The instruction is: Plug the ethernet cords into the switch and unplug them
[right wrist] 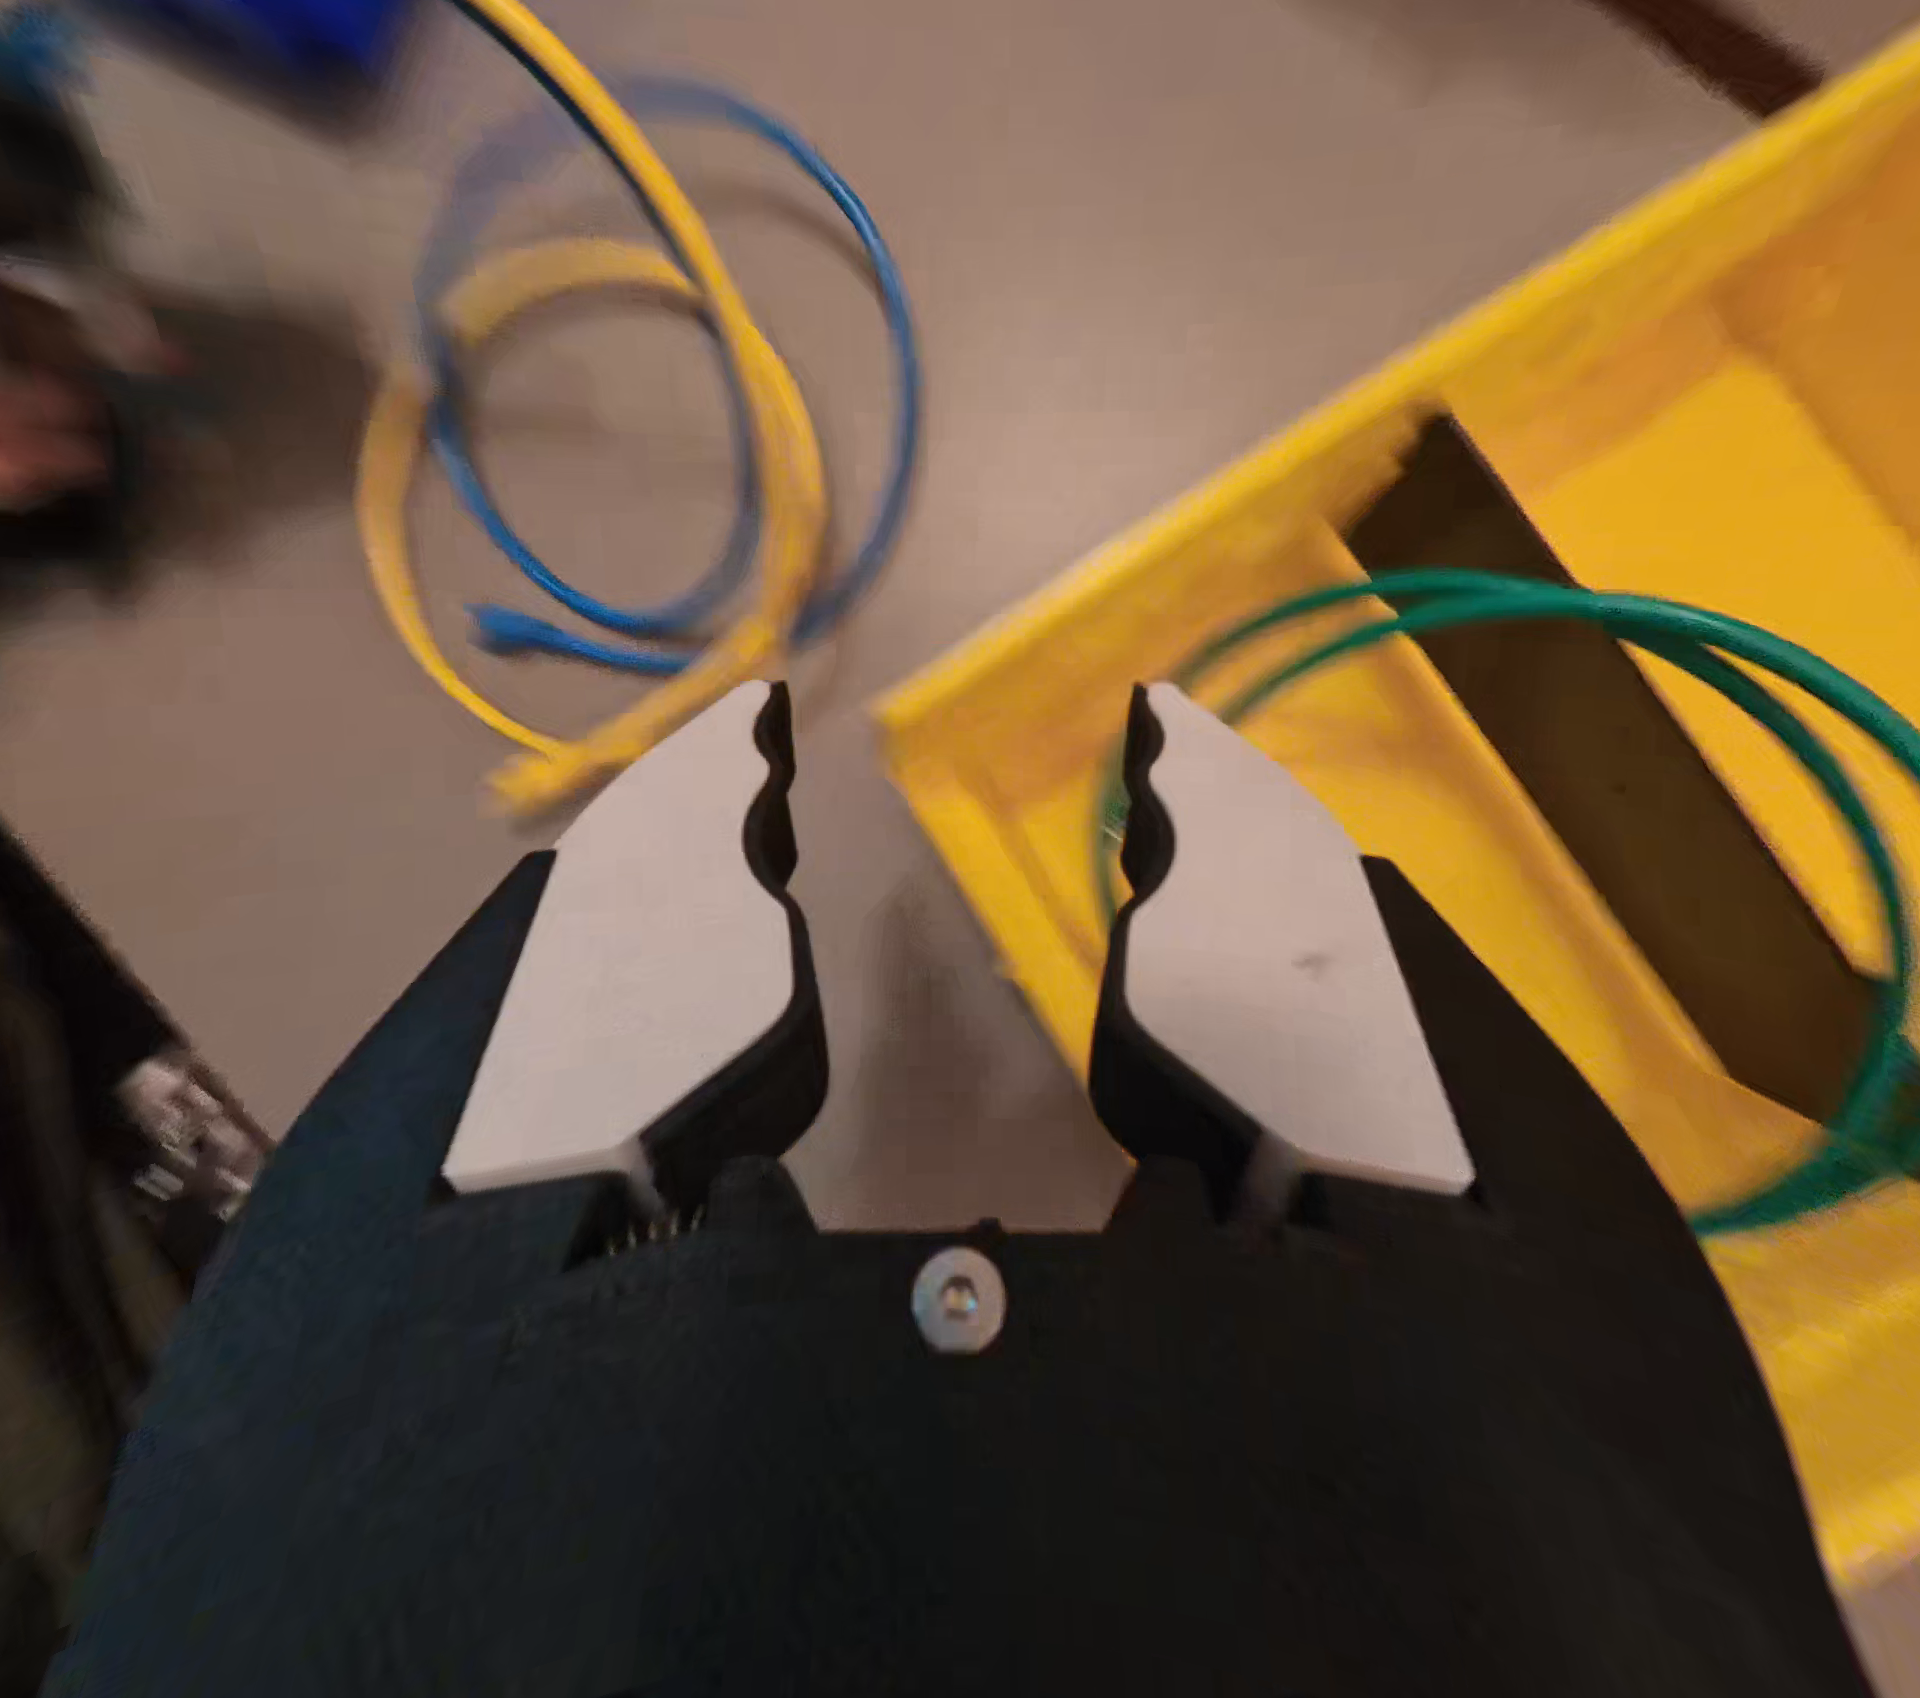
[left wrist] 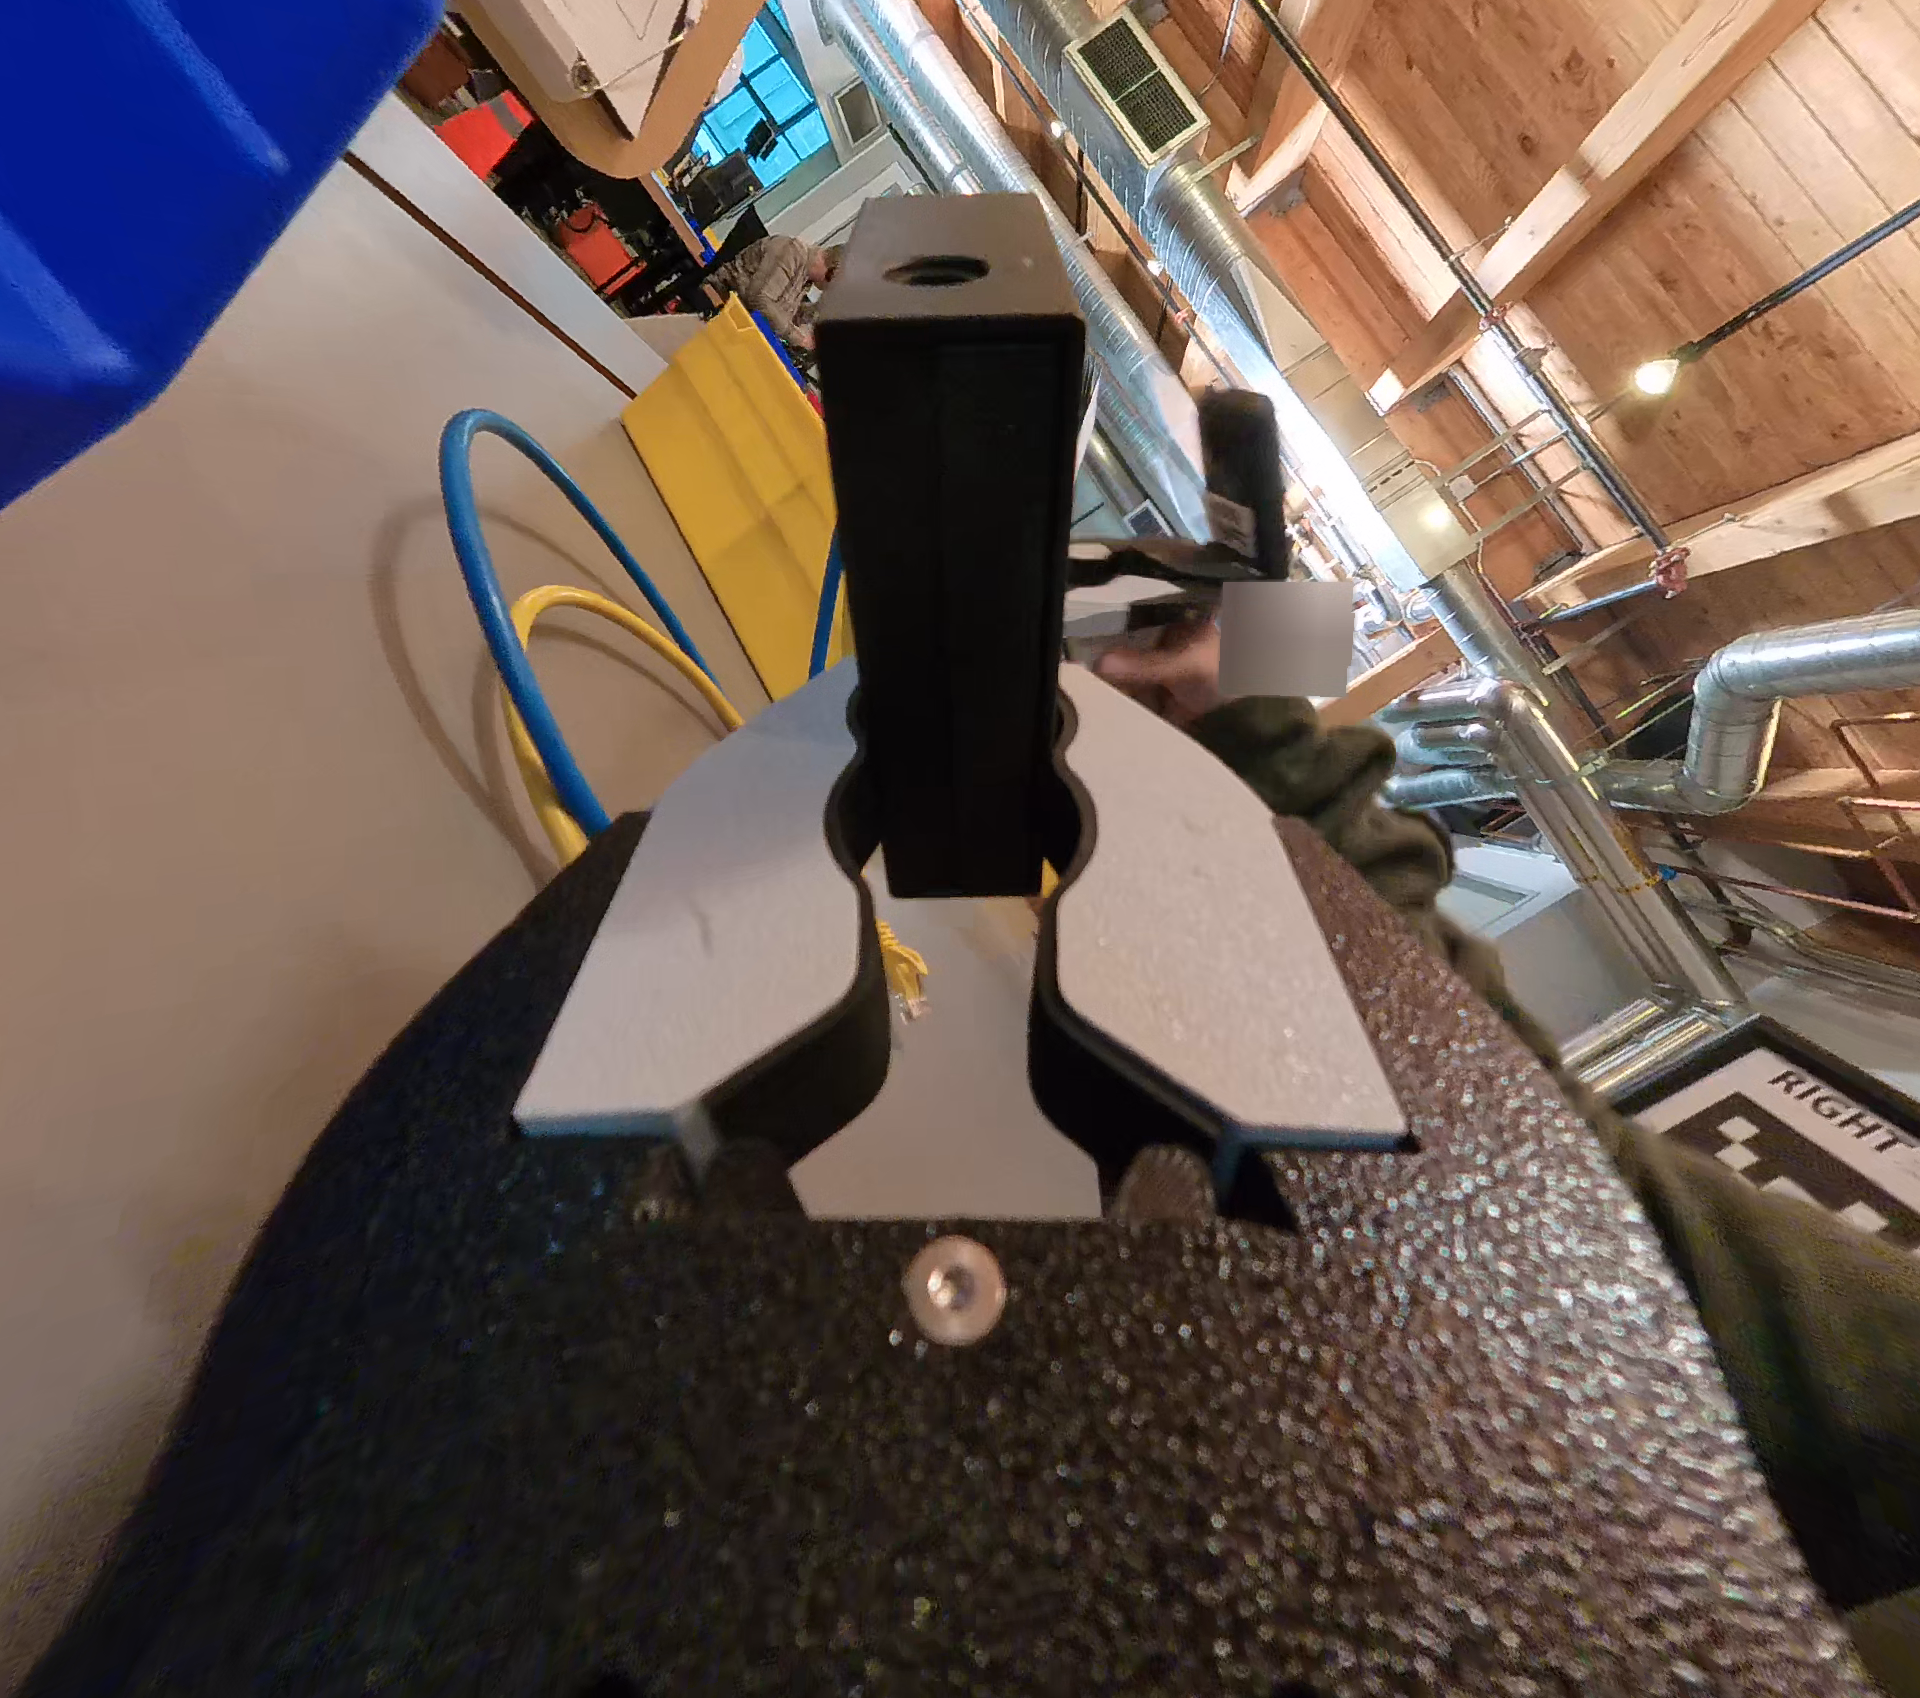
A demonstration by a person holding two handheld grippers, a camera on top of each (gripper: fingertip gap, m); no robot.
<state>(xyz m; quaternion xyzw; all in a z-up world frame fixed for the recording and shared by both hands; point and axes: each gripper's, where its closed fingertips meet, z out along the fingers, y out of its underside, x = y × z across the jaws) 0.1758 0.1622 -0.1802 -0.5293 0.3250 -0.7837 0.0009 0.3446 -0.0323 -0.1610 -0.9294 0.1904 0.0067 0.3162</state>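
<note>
A: L side first. What are the fingers doing?
B: Left gripper (left wrist: 958, 775) is clamped on the switch (left wrist: 951, 568), a tall black box standing up between both grey pads, lifted off the bench (left wrist: 208, 765). Round hole in its top face.

A: Any cords near it?
B: Yellow cord (left wrist: 623, 651) and blue cord (left wrist: 488, 568) loop on the bench just behind the L finger. A yellow plug tip (left wrist: 902, 973) shows in the gap below the switch; can't tell if it's plugged in, the box hides the ports.

A: And the R side?
B: Right gripper (right wrist: 961, 703) has its fingers apart w/ nothing between them, hovering over the bench (right wrist: 1143, 90) by the near corner of the yellow bin (right wrist: 1195, 609). View is motion-blurred.

A: Cords there?
B: Same yellow cord (right wrist: 748, 360) and blue cord (right wrist: 894, 318) coiled together on the bench beyond the L finger, yellow plug end (right wrist: 530, 781) just beside that fingertip. Green cord (right wrist: 1558, 609) loops inside the bin, arching over its rim past the R finger.

A: Further out?
B: Blue bin (left wrist: 177, 90) at the bench's far edge in the L view, yellow bin (left wrist: 738, 505) behind the switch. Person's green sleeve (left wrist: 1340, 775) at right, holding the other gripper.
</note>
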